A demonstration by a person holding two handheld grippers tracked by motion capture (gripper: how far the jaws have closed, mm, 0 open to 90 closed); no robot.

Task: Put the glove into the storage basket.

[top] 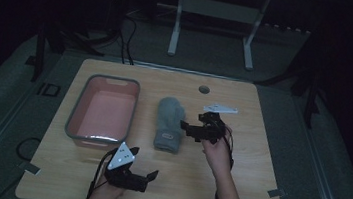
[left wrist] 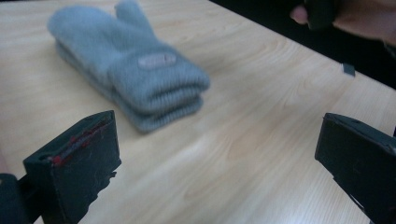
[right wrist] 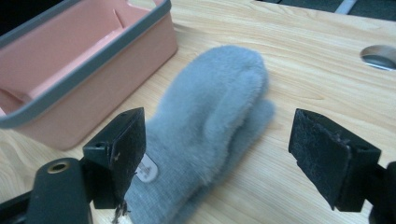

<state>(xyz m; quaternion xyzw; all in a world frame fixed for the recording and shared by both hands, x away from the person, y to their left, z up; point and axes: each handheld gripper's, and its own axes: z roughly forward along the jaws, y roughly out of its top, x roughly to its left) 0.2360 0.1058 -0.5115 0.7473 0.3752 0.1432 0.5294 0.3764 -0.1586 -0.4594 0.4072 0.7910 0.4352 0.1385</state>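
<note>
High view shows grey mittens point(top: 169, 124) lying flat in the middle of the wooden table point(top: 235, 186), fingertips pointing away from the person and cuff toward them; the left gripper view shows two cuffs stacked one on the other point(left wrist: 140, 84), so there are two mittens in one pile, with a small pale label on the upper cuff. One pink basin point(top: 104, 111) with a grey rim sits just to the left of the pile, near it but apart, and its inside looks bare. One round grommet hole point(top: 204, 89) is set in the tabletop beyond the mittens. Two grippers are held over the table. The right gripper point(top: 190, 127) is just beside the mittens' right edge, its jaws spread wide with nothing between them; in the right gripper view the mittens point(right wrist: 210, 126) lie between and beyond the two black pads, and the basin point(right wrist: 79, 70) stands to their left. The left gripper point(top: 151, 176) hovers near the table's front edge, below the basin and mittens, jaws also wide apart and holding nothing. A hand point(top: 218, 154) grips the right tool. Beyond the table stands a white frame point(top: 214, 18) on the floor, with dark cables nearby. The room is dim, the label's writing is unreadable, and the forearms are cut off at the bottom edge.
</note>
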